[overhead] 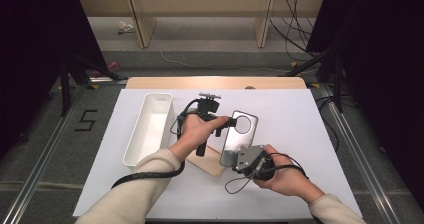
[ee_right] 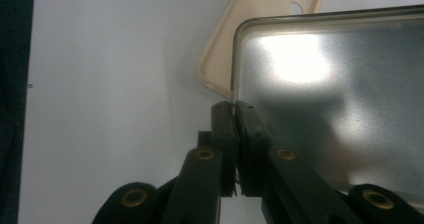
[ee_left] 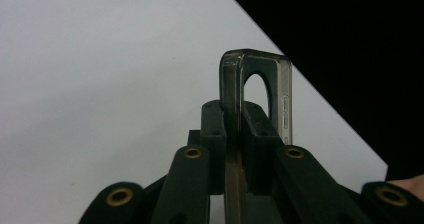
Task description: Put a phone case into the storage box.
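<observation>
A smoky translucent phone case (overhead: 239, 134) with a round camera opening is held up over the white table sheet between both grippers. My left gripper (overhead: 231, 122) is shut on the case's rim at the camera-opening end; in the left gripper view the pads (ee_left: 215, 121) clamp the case's edge (ee_left: 260, 84). My right gripper (overhead: 236, 160) is shut on the opposite end, and its own view has the jaws pinching a corner of the grey case (ee_right: 340, 99). A beige phone case (overhead: 210, 161) lies flat on the sheet beneath, and I see it again as the beige case (ee_right: 250, 29) behind the grey one.
A long white tray (overhead: 149, 129) stands empty on the left of the white sheet (overhead: 300, 134). The wooden table edge (overhead: 215, 82) runs along the far side. Cables trail from both grippers over the sheet near the person's sleeves.
</observation>
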A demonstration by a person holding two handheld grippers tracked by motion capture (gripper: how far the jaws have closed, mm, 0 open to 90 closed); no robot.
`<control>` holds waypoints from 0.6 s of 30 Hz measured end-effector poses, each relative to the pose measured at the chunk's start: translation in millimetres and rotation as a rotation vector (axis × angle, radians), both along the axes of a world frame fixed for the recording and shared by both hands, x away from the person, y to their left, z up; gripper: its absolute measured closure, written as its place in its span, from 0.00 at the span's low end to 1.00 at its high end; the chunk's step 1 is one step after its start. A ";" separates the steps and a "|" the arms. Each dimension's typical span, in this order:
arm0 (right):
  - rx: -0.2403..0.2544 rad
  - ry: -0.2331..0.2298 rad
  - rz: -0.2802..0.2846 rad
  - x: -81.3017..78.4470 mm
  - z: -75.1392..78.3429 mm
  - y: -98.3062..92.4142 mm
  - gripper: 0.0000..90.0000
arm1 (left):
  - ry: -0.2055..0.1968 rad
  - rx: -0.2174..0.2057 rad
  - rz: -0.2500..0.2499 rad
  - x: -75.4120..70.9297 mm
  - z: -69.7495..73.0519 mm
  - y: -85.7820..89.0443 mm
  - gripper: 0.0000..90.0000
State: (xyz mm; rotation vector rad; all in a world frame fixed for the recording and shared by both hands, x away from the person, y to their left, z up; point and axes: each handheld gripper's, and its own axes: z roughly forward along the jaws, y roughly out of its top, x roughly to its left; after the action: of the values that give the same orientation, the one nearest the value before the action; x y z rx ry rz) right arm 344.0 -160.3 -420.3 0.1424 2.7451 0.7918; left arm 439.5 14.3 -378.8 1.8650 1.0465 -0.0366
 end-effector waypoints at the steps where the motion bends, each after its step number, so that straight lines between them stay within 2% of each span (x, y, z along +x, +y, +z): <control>1: 0.006 0.004 -0.018 0.9 -1.2 -0.8 0.95 | -0.044 0.023 -0.006 -3.1 3.4 -1.8 0.91; 2: 0.006 0.004 -0.018 0.9 -1.2 -0.8 0.95 | -0.071 0.038 -0.008 -4.9 5.4 -2.5 0.91; 3: 0.016 -0.007 -0.031 2.2 -1.3 -2.6 0.89 | -0.102 0.039 -0.011 -6.4 7.3 -2.8 0.91; 4: 0.030 -0.010 -0.044 2.9 -0.8 -3.9 0.84 | -0.155 0.043 -0.002 -8.4 10.8 -1.9 0.91; 5: 0.046 -0.017 -0.054 3.8 -0.1 -5.2 0.80 | -0.155 0.043 -0.002 -8.4 10.8 -1.9 0.91; 6: 0.046 -0.017 -0.054 3.8 -0.1 -5.2 0.80 | -0.190 0.056 -0.001 -8.7 12.2 -0.8 0.91; 7: 0.078 -0.026 -0.081 5.6 1.3 -8.3 0.70 | -0.220 0.066 0.003 -9.0 13.3 0.6 0.91; 8: 0.078 -0.026 -0.081 5.6 1.3 -8.3 0.70 | -0.243 0.073 -0.002 -8.5 13.9 2.5 0.91; 9: 0.122 -0.022 -0.137 7.3 1.8 -12.1 0.59 | -0.275 0.071 -0.004 -8.4 14.0 6.7 0.91; 10: 0.132 -0.019 -0.151 8.1 1.8 -13.6 0.56 | -0.275 0.071 -0.004 -8.4 14.0 6.7 0.91; 12: 0.163 -0.023 -0.185 10.3 2.0 -17.8 0.49 | -0.312 0.069 0.001 -8.8 14.3 14.8 0.91; 13: 0.163 -0.023 -0.185 10.3 2.0 -17.8 0.49 | -0.312 0.069 0.001 -8.8 14.3 14.8 0.91; 17: 0.214 0.003 -0.258 15.3 1.4 -26.6 0.35 | -0.356 0.054 0.023 -9.1 15.2 27.1 0.91; 18: 0.214 0.003 -0.258 15.3 1.4 -26.6 0.35 | -0.364 0.052 0.022 -9.4 15.7 29.9 0.91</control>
State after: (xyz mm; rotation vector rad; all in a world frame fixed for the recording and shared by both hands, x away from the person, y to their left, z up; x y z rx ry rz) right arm 359.4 -186.9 -418.8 0.5287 2.5668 1.0055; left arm 430.2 44.2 -363.1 1.8184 0.8201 0.3344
